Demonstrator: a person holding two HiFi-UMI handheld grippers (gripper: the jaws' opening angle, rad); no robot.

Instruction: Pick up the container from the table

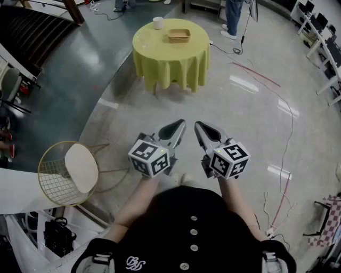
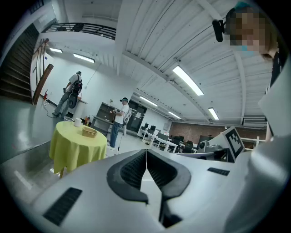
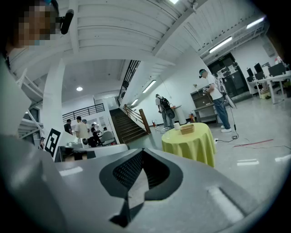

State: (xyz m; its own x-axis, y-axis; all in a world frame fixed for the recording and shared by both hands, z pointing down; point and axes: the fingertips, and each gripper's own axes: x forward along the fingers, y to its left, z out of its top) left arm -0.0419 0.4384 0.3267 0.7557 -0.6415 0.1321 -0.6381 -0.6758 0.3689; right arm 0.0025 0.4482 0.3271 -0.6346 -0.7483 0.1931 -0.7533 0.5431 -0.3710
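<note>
Left gripper [image 1: 177, 127] and right gripper [image 1: 201, 128] sit near the body, jaws together, empty, likely pre-approach. Container [image 1: 179, 35] rests far ahead on yellow table [image 1: 160, 50], right of a white cup [image 1: 157, 22], well apart from both grippers.

At the head view's top edge, a standing person [image 1: 233, 16] is cut off above the legs. The container [image 1: 179, 35] on the tabletop [image 1: 153, 43], upper middle, is too small to show any contents. The yellow cloth [image 1: 176, 69] hides most of the table's legs.
</note>
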